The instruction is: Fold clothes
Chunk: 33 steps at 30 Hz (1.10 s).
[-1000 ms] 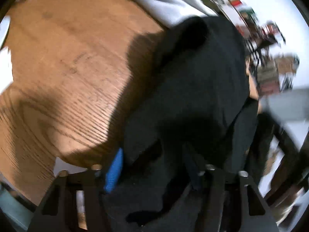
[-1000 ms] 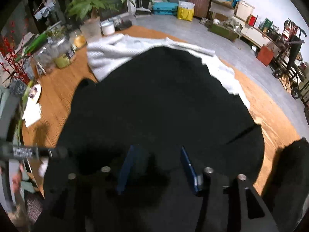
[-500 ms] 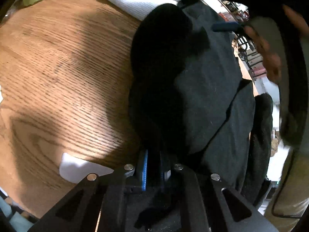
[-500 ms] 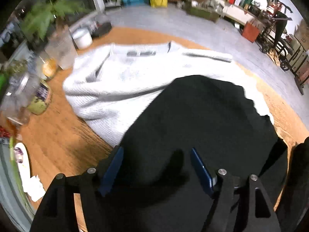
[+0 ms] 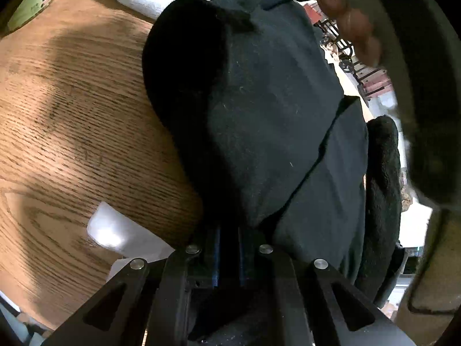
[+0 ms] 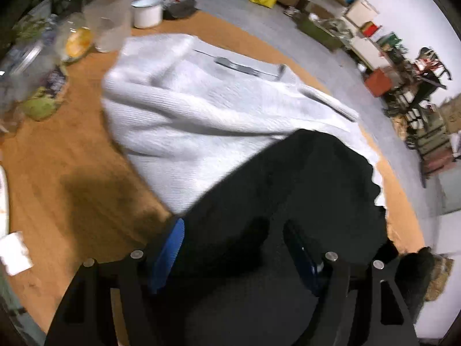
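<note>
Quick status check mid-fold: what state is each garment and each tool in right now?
Black garment: bunched, doubled over itself, partly overlapping the white sweater.
White sweater: spread flat on the wooden table, unfolded.
Left tool: shut on black garment.
Right tool: open, blue pads either side of the black cloth.

- Black garment: dark, fuzzy, folded over itself, lying on the wooden tabletop.
- White knit sweater: spread flat, partly under the black garment.
</note>
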Each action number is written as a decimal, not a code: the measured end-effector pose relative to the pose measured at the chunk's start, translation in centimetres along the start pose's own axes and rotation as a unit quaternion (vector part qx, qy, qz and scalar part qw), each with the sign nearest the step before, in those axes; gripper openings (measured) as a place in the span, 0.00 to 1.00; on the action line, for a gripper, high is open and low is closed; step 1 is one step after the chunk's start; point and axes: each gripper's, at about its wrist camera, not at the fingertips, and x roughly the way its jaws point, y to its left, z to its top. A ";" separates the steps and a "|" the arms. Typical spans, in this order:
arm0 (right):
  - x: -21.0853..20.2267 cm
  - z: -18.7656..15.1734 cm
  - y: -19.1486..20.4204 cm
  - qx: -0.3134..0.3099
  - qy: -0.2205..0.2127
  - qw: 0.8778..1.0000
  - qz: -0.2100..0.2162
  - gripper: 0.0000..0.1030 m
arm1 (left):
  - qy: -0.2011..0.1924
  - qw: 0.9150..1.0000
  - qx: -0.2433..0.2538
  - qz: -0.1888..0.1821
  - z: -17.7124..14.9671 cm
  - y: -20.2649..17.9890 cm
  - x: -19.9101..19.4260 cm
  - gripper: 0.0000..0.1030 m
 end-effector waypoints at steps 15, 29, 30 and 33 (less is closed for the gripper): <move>1.8 -1.7 2.2 -0.074 -0.004 0.997 -0.025 0.12 | 0.000 1.000 -0.005 -0.014 0.8 1.9 -1.7 0.07; -3.9 -12.3 -18.5 0.084 -0.072 0.992 0.061 0.06 | -0.006 0.992 0.102 -0.076 -3.9 -12.9 -4.6 0.04; -3.9 -13.2 -20.4 0.098 -0.073 0.991 0.060 0.06 | 0.001 0.990 0.115 -0.086 -4.3 -15.4 -4.0 0.04; -3.3 -16.9 -25.5 0.147 -0.058 0.986 0.062 0.06 | 0.027 0.982 0.147 -0.112 -5.2 -20.8 -2.0 0.04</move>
